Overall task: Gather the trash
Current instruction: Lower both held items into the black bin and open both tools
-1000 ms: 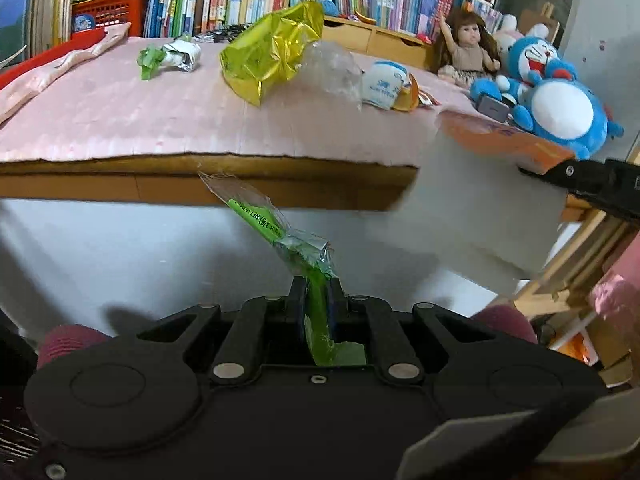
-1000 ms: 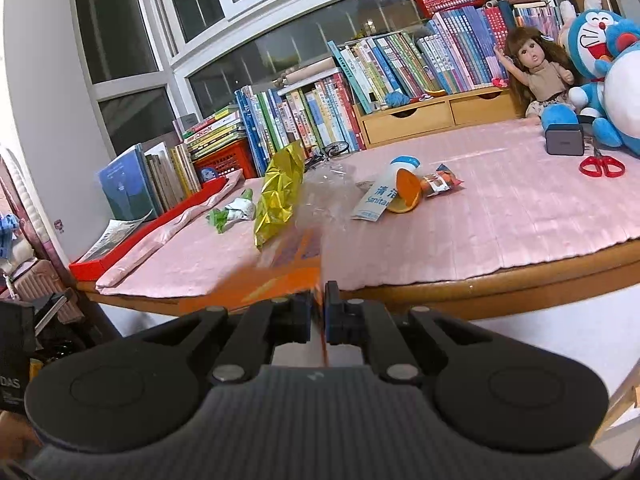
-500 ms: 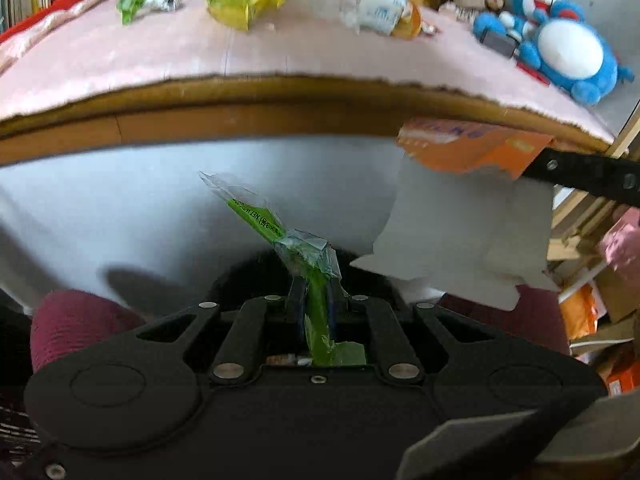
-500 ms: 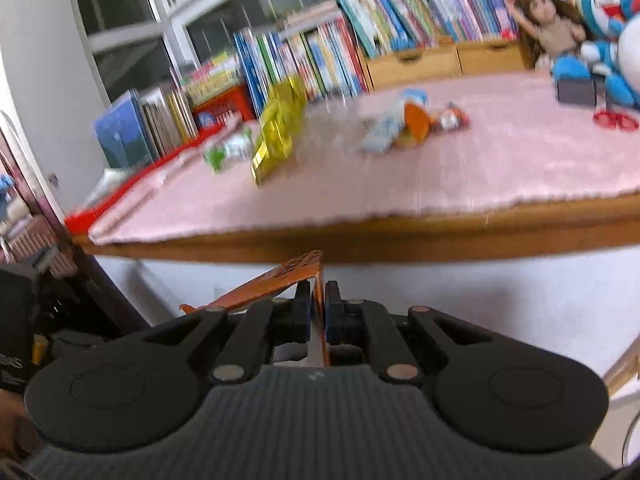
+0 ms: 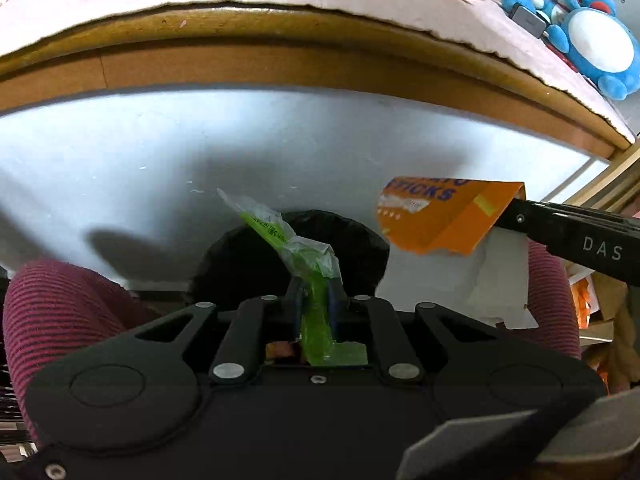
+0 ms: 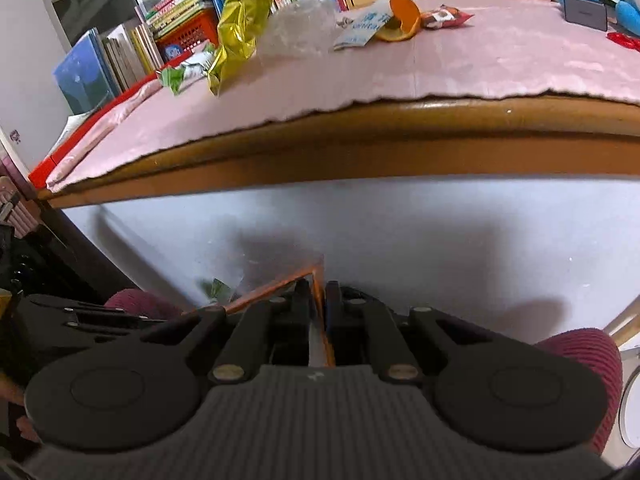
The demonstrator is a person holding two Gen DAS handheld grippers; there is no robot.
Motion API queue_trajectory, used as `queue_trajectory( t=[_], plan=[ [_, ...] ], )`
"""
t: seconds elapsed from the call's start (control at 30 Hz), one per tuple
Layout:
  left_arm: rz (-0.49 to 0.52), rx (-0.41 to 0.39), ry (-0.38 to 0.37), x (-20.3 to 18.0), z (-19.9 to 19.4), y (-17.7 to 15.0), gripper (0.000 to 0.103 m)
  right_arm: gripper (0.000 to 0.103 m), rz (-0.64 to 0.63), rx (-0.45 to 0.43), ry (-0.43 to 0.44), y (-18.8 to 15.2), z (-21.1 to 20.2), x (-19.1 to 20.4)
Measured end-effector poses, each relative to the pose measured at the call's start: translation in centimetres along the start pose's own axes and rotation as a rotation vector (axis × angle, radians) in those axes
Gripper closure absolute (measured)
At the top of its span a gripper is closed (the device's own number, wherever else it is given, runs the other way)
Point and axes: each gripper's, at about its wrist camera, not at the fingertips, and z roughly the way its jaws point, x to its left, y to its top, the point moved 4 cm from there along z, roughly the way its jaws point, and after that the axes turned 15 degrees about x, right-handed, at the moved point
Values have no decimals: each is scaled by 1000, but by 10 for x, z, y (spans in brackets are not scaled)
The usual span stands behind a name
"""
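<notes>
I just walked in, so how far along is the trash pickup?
Midway. In hand: left gripper pinches a green wrapper, right gripper an orange packet, both near the black-lined bin. Left on the table: gold bag, paper cup.

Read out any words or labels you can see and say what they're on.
"DAS": side of the right tool.
"...TICKS", cut off: orange packet.
Green wrapper in the left tool: print too small.
White-blue packet, book spines: blurred, unreadable.
</notes>
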Motion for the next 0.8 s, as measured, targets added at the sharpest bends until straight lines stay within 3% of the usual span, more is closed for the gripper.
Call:
queue_trajectory(
  t=[0.4,0.47,0.5,0.8],
  plan=[
    [-3,12,7,0,5,2,89,86,13,33,16,6,11,-2],
    [-4,10,12,1,6,2,86,76,12,39,20,6,12,-3],
    [-4,9,13,1,6,2,85,63,14,41,22,6,13,-3],
    [-13,-11,33,1,2,2,73,47,4,52,28,6,14,1]
  ],
)
